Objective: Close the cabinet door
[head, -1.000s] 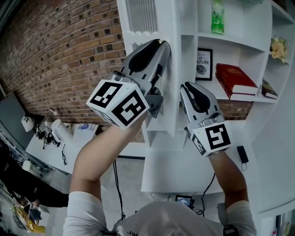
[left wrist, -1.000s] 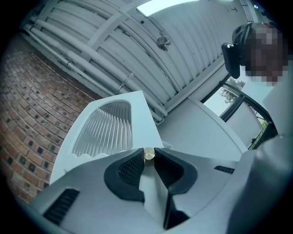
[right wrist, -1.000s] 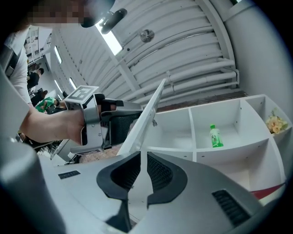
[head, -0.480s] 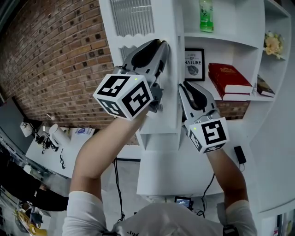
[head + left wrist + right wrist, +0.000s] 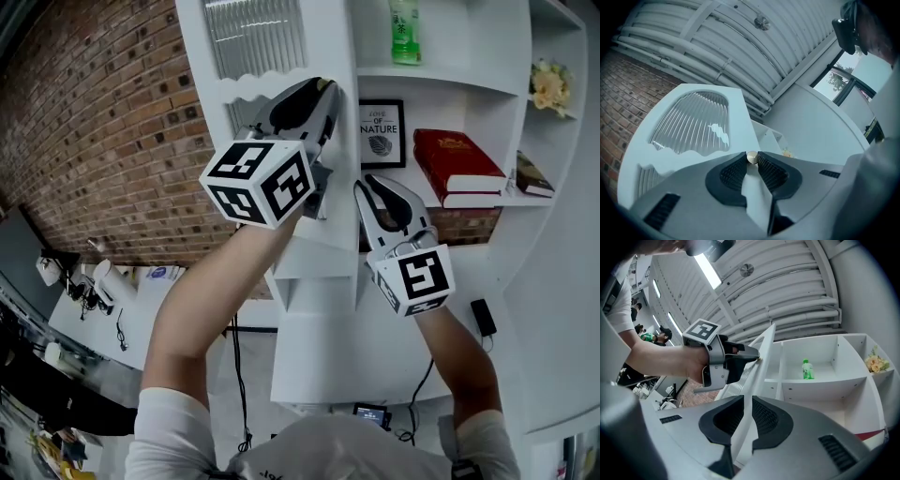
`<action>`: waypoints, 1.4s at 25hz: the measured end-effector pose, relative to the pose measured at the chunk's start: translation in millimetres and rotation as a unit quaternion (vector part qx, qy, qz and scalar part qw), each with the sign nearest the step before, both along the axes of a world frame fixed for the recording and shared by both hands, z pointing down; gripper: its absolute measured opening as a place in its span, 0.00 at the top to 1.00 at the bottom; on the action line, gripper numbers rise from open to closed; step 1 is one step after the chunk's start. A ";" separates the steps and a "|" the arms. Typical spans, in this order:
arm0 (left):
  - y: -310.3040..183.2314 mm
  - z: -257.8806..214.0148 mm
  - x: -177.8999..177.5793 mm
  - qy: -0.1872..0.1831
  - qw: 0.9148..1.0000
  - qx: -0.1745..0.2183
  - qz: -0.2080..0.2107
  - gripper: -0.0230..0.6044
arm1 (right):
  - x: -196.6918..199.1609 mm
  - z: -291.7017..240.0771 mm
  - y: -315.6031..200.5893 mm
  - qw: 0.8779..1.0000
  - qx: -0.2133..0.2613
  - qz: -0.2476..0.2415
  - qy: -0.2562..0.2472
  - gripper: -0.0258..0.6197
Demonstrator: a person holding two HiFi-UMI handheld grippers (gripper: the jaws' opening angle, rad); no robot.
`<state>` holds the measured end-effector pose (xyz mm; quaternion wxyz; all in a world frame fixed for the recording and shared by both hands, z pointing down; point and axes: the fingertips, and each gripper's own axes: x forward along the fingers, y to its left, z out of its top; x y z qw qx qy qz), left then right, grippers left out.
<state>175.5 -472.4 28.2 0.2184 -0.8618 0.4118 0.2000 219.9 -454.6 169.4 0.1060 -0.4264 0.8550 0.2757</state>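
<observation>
The white cabinet door (image 5: 323,47) with a ribbed glass panel (image 5: 253,37) stands open, its free edge toward me. My left gripper (image 5: 326,87) is shut on the door's small round metal knob (image 5: 752,157), which sits between the pads (image 5: 736,171). My right gripper (image 5: 360,186) lies just right of the door's free edge, tips against it. In the right gripper view its jaws (image 5: 747,398) stand almost together, with the door's edge (image 5: 764,352) showing through the narrow slit. I cannot tell whether they pinch it.
Behind the door are white shelves (image 5: 441,80) with a green bottle (image 5: 405,33), a framed print (image 5: 380,133), a red book (image 5: 459,161) and flowers (image 5: 548,89). A brick wall (image 5: 103,141) is at the left, with a cluttered desk (image 5: 94,281) below it.
The door and both grippers have shifted left in the head view, and more of the glass panel shows. The left gripper has kept its hold on the knob.
</observation>
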 end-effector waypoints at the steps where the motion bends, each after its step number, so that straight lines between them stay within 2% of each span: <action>1: -3.3 -0.2 1.5 -0.002 1.000 0.000 -0.001 0.85 | 0.2 1.7 -2.4 1.000 -0.002 0.000 0.001 0.87; 23: -72.9 -2.3 22.7 -0.035 0.999 -0.009 -0.031 0.84 | 19.5 29.0 -44.6 0.999 -0.034 0.013 0.000 0.87; 35: -103.8 -2.4 25.8 -0.052 0.997 -0.018 -0.049 0.83 | 31.2 33.6 -48.8 0.999 -0.039 0.022 0.003 0.87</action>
